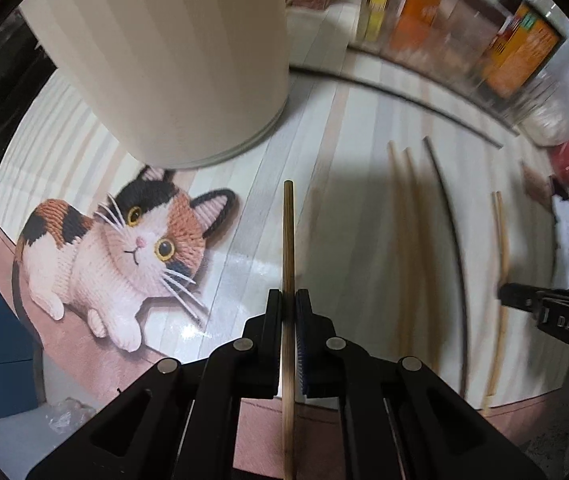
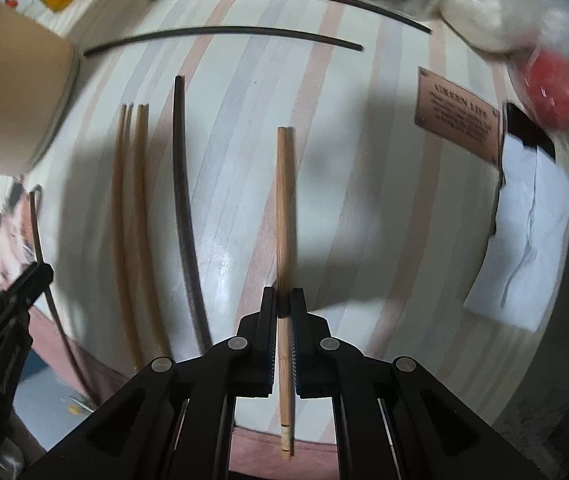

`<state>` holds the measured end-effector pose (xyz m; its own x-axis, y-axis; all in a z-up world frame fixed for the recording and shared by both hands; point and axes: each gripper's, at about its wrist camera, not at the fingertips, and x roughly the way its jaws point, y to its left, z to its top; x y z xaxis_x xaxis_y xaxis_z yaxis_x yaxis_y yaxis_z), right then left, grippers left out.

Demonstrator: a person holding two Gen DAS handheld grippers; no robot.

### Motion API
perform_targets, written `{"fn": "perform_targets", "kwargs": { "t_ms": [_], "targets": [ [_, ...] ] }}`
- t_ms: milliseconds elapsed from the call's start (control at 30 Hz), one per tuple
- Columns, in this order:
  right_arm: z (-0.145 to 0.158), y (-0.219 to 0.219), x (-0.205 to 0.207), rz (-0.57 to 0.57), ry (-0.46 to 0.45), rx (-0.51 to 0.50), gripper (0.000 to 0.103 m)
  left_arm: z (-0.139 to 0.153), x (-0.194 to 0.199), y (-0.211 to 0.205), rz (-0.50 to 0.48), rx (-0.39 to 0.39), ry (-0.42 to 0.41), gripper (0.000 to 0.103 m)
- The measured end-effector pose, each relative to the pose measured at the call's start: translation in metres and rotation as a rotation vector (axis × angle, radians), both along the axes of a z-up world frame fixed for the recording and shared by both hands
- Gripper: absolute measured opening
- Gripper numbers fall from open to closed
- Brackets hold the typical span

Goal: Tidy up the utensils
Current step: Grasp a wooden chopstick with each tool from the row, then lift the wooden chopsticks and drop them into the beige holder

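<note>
Left gripper clamped on a bamboo chopstick, raised above the striped mat on the bench, tip pointing toward the cream cylindrical holder. Holder standing upright just beyond the printed calico cat; inside hidden from both views, contents impossible to tell. Right gripper closed around a second light wooden chopstick, its far end over the mat. Lying loose on the mat between the two: a pair of tan chopsticks side by side, a dark chopstick just right of them. Two more dark chopsticks farther back, crosswise. Blurred boxes along the bench's rear edge.
</note>
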<state>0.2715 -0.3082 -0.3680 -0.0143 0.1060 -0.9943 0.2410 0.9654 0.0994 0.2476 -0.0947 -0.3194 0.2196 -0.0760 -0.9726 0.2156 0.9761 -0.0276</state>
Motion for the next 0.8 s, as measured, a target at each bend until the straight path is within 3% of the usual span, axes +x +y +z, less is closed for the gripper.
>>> {"fn": "perform_targets", "kwargs": {
  "t_ms": [333, 467, 633, 800],
  "targets": [
    [0.059, 0.013, -0.016, 0.011, -0.195, 0.021, 0.006, 0.044, -0.004, 0.018, -0.001, -0.068, -0.092, 0.004],
    [0.094, 0.013, -0.019, 0.025, -0.305, 0.024, 0.006, 0.075, 0.0, 0.018, 0.006, -0.113, -0.157, 0.004],
    [0.151, 0.015, -0.011, 0.022, -0.449, 0.063, 0.006, 0.136, 0.01, 0.02, 0.021, -0.189, -0.29, 0.004],
    [0.22, 0.019, 0.011, 0.02, -0.611, 0.107, 0.006, 0.215, 0.031, 0.029, 0.033, -0.282, -0.438, 0.004]
  ]
}}
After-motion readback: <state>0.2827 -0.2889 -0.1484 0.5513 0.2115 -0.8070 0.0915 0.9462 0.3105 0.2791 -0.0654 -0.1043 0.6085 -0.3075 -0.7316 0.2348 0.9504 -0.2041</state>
